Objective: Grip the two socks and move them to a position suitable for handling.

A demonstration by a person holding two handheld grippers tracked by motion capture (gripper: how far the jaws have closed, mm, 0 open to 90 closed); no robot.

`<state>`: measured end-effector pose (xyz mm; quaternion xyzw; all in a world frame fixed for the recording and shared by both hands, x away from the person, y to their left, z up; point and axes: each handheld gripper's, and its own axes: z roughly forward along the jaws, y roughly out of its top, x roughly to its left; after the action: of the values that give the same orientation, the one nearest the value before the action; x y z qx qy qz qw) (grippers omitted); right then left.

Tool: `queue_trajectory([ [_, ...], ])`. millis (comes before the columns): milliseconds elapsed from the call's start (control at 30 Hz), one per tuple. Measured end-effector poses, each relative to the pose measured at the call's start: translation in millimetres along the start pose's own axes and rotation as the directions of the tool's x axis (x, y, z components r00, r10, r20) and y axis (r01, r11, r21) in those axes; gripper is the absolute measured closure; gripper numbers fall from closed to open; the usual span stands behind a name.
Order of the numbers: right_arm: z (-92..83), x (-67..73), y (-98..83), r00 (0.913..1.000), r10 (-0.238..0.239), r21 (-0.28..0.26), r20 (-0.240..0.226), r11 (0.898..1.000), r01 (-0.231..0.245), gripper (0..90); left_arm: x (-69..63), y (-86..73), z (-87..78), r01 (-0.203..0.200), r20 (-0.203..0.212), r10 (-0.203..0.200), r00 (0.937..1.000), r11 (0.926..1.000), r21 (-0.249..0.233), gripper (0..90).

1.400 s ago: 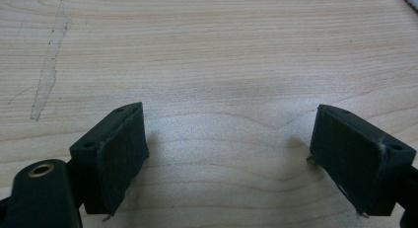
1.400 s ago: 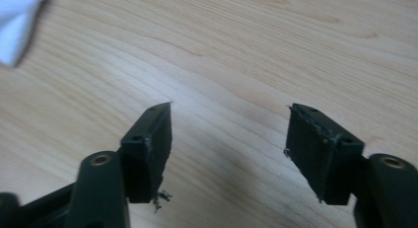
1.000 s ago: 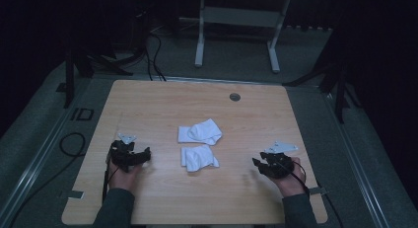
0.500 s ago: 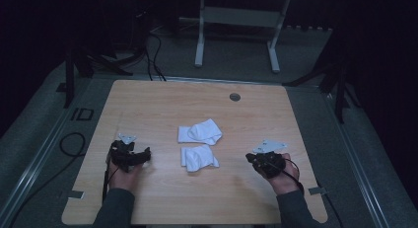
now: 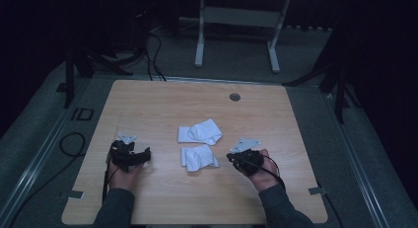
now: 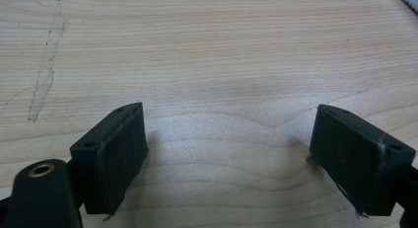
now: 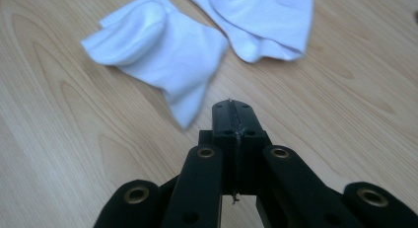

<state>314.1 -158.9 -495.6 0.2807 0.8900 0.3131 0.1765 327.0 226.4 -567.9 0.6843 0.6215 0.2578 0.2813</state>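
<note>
- Near sock [image 5: 199,157] [image 7: 157,48] lies crumpled on the bench [image 5: 162,99], close to the middle, just beside the far sock [image 5: 200,132] [image 7: 259,18]; whether the two touch, you cannot tell.
- Your right tool [image 5: 235,159] [image 7: 231,109] rests near the near sock's right edge, not touching it, its jaws pressed together with nothing between them.
- Your left tool [image 5: 140,156] [image 6: 226,154] sits well apart to the left, jaws spread over bare wood.
</note>
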Motion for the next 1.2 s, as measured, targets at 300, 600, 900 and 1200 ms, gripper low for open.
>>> queue_trajectory([
  [300,29.1,13.6,22.7,0.9982,-0.048,0.021,-0.036,0.999,0.049,89.9,0.0,0.0,0.0,0.000,0.000,0.000,1.0000,1.0000,0.000,14.1],
  [600,65.1,23.1,33.7,0.9963,-0.050,0.064,-0.070,0.996,0.054,89.9,0.0,0.1,0.1,-0.006,0.004,0.006,1.0000,1.0000,0.000,14.2],
  [900,84.6,30.3,30.8,0.9955,-0.021,0.098,-0.093,0.995,0.030,89.9,0.2,0.0,0.0,-0.010,0.004,0.010,0.9999,1.0000,0.002,14.1],
  [1200,75.9,40.1,21.4,0.9900,-0.068,0.091,-0.124,0.993,0.080,89.9,0.2,0.0,0.0,-0.009,0.004,0.009,1.0000,1.0000,0.001,14.2],
])
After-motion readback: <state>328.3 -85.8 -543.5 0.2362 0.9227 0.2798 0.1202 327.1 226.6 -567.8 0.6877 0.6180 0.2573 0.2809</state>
